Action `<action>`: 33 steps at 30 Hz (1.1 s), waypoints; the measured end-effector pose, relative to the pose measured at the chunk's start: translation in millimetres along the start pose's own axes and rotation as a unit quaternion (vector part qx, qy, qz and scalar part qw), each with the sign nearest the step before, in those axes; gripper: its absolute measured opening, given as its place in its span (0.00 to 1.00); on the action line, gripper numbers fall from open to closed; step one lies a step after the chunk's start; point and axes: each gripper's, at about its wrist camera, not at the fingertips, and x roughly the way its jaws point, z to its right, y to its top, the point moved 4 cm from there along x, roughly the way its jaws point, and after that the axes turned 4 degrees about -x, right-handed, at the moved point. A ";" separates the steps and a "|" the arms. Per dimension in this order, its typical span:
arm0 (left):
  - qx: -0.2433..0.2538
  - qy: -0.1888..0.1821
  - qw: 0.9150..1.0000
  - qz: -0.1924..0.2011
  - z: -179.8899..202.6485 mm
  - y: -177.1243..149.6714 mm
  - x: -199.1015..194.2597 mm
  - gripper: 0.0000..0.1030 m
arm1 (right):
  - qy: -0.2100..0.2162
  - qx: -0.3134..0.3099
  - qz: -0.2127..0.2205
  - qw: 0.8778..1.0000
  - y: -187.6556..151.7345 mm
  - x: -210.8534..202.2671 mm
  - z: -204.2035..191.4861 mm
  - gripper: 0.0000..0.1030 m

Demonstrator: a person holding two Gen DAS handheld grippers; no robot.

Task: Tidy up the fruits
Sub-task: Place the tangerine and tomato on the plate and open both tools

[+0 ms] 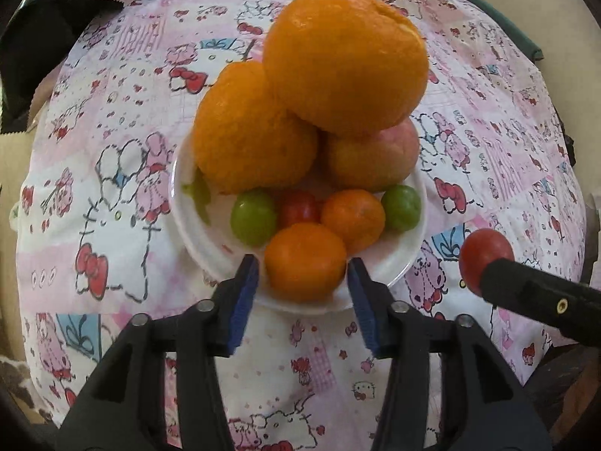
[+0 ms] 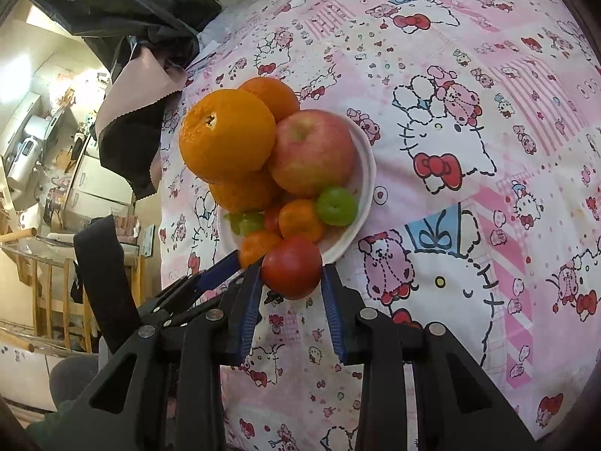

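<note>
My right gripper (image 2: pixel 291 285) pinches the red tomato (image 2: pixel 292 266) beside the plate's near rim (image 2: pixel 366 173), ready to add it, while my left gripper (image 1: pixel 302 278), jaws parted, brackets the front mandarin (image 1: pixel 305 261) without visibly squeezing.

i see a white plate (image 1: pixel 195 233) on a pink-and-white cartoon-cat cloth (image 1: pixel 112 188) with red bows. on it: deep orange oranges (image 1: pixel 345 56), a pink-yellow apple (image 2: pixel 311 150), bright green plums (image 1: pixel 253 218), small orange mandarins (image 1: pixel 304 257). my right claw (image 2: pixel 291 293), black with blue pads (image 2: pixel 332 308), frames a red tomato (image 2: pixel 292 267).
</note>
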 end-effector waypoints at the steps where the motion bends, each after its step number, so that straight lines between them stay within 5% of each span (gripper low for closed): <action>1: 0.001 -0.002 1.000 0.003 -0.2 -0.4 -2.7 0.58 | 0.000 0.000 -0.001 1.000 0.7 1.0 -0.8 0.33; 4: -0.004 0.013 1.000 0.021 -5.5 -3.4 -16.3 0.77 | 0.004 -0.013 -0.017 1.000 7.8 10.5 -10.6 0.33; 21: -0.052 0.058 0.993 0.087 -47.3 -8.5 -73.9 0.77 | -0.003 -0.078 -0.053 0.995 38.6 88.1 -42.5 0.36; 24: -0.044 0.071 0.992 0.090 -46.8 -9.4 -76.2 0.77 | 0.001 -0.086 -0.045 0.995 39.4 81.8 -45.1 0.38; 27: -0.048 0.078 0.991 0.096 -47.3 -10.1 -80.4 0.77 | 0.010 -0.085 -0.031 0.996 40.6 69.0 -47.1 0.57; 33: -0.044 0.081 0.989 0.116 -49.5 -11.5 -101.6 0.77 | 0.006 -0.082 0.013 0.997 34.6 20.9 -45.9 0.62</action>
